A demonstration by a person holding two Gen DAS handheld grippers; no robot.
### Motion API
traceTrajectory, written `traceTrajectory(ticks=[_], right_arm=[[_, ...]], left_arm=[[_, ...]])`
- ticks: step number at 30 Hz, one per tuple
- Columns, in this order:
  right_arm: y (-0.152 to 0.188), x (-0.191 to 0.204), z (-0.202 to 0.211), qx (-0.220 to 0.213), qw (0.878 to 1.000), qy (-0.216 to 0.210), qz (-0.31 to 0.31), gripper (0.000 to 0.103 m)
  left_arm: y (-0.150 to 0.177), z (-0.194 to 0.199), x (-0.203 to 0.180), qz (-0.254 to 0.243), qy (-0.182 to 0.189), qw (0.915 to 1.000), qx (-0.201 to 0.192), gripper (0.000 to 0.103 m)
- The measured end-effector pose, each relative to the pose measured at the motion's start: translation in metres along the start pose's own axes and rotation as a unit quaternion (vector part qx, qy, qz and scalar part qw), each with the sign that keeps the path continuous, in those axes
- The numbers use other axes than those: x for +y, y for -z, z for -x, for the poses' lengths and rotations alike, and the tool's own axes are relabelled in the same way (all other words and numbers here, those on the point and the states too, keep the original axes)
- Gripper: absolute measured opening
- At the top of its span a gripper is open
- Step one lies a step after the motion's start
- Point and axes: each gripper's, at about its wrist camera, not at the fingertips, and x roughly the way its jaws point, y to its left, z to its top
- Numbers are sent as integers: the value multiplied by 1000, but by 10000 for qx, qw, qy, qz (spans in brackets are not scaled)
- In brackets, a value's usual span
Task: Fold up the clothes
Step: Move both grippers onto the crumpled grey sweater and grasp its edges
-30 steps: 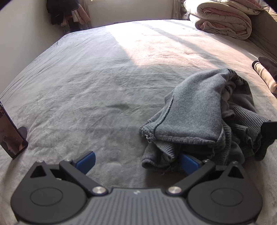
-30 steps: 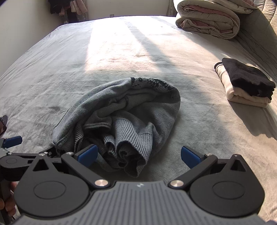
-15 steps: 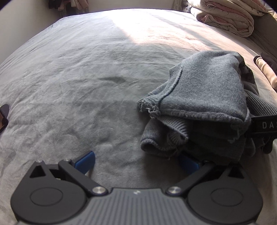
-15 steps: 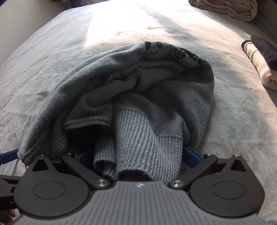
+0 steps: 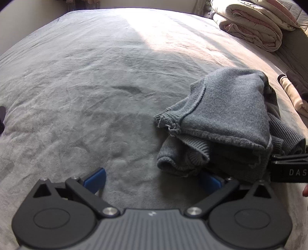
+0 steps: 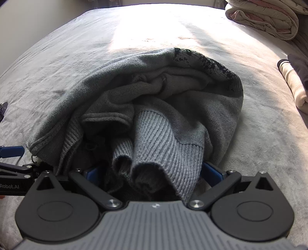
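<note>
The sweater [image 6: 154, 107] was grey knitted wool, ribbed at its hem; the bedspread [image 5: 80, 100] was soft, matt, slightly napped cloth.

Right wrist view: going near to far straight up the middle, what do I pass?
right gripper, open around the ribbed hem → crumpled grey sweater → its dark-patterned far edge → sunlit patch of bedsheet → far edge of the bed.

Bare bedspread [image 5: 80, 100] left of sweater [image 5: 227, 115]
</note>
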Motion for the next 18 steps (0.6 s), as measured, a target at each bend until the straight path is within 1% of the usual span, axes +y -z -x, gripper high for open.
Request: traceTrajectory(ticks=[1, 3, 4, 5, 6, 8, 9, 15, 18], right_arm=[[1, -1, 4, -32, 10000, -29, -37, 90], [3, -3, 13, -91, 9999, -101, -87, 65], [5, -3, 17, -103, 9998, -141, -107, 58], [6, -3, 20, -99, 9997, -184, -132, 44], [8, -3, 22, -91, 9996, -215, -163, 36], [11, -3, 27, -67, 9993, -277, -259, 29], [13, -3, 30, -63, 9991, -292, -302, 27], [27, -2, 50, 78, 9974, -563, -444, 24], [33, -1, 60, 156, 9960, -708, -513, 24]], left_arm=[[-2, 1, 2, 60, 69, 10000, 11, 102], [-4, 3, 4, 158, 261, 9995, -7, 102], [-6, 4, 5, 208, 358, 9991, -16, 102], [-7, 4, 7, 257, 453, 9986, -25, 102], [-8, 5, 8, 306, 549, 9980, -34, 101], [-10, 6, 10, 396, 712, 9967, -33, 100], [-10, 5, 11, 420, 721, 9965, 9, 99], [-10, 8, 17, 571, 1030, 9930, 11, 99], [-10, 10, 21, 684, 1247, 9898, 8, 97]])
